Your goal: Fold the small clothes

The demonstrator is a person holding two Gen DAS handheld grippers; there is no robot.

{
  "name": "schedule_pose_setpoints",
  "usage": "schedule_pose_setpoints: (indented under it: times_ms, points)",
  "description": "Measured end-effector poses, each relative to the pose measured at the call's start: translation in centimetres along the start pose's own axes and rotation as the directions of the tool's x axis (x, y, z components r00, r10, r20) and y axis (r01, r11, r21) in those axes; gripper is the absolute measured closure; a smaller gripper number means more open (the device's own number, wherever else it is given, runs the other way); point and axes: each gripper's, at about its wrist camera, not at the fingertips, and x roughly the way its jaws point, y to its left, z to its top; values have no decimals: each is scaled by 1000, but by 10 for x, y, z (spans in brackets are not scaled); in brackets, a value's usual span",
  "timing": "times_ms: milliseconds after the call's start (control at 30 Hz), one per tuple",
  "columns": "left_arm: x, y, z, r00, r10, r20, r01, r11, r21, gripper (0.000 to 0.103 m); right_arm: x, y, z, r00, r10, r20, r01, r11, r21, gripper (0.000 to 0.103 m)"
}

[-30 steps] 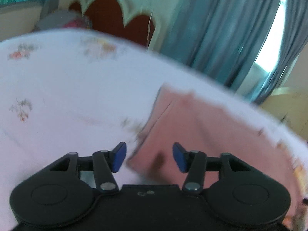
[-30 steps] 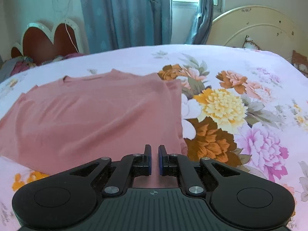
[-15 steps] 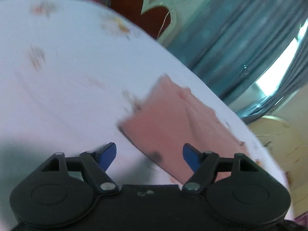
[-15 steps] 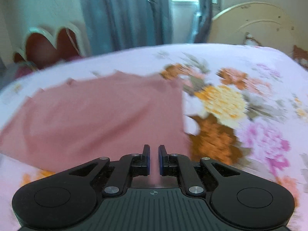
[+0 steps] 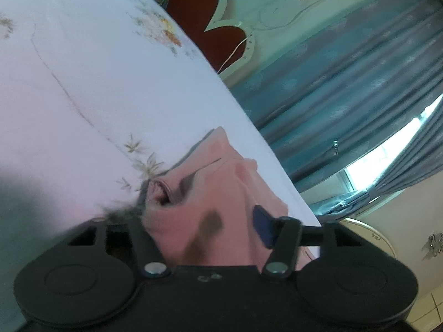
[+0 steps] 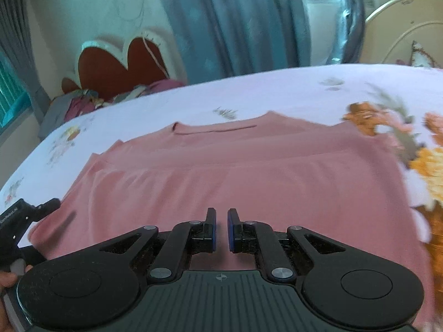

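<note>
While the pink shirt lies flat on the floral bedsheet, L gripper sits at its left corner; jaws have just been closing, bunched fabric between them, but grip can't be confirmed since the left pad is hidden. Centre: R gripper hovers over the near hem, jaws nearly together, nothing between. Right of shirt: large flower print. No containers visible. Behind: red heart-shaped headboard, blue curtains.
</note>
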Motion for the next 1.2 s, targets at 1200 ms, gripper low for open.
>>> schedule_pose_setpoints:
  times_ms: [1200]
  points:
    - [13,-260,-147,867,-294,-403,447,817,365,94,-97,-173,18,986,-59,158,-4,928,372,98]
